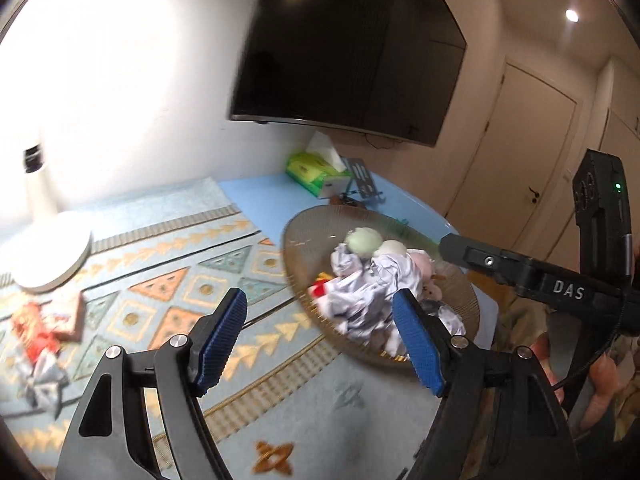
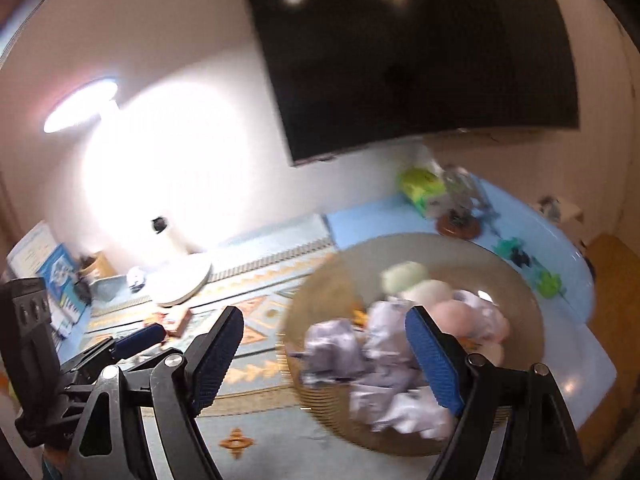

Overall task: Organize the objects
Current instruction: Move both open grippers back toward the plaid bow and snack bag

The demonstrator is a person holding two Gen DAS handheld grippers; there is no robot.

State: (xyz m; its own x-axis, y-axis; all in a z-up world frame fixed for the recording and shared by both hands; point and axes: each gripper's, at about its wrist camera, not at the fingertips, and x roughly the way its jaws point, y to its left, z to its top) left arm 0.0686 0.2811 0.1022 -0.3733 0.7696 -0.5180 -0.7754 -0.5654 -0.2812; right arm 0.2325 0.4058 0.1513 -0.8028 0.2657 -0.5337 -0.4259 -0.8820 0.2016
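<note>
With both my left tongs (image 1: pixel 320 336) and right tongs (image 2: pixel 324 354) spread wide and empty above the desk (image 1: pixel 256 200), stray wrappers (image 1: pixel 38 344) lie well apart from the heaped basket (image 1: pixel 298 280), which a careless drop could overflow.

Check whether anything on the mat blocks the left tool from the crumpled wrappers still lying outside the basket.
Nothing visible does. The left tool hangs open above the patterned mat; the loose wrappers lie apart on its left, with only bare mat between. The basket sits on the opposite side.
</note>
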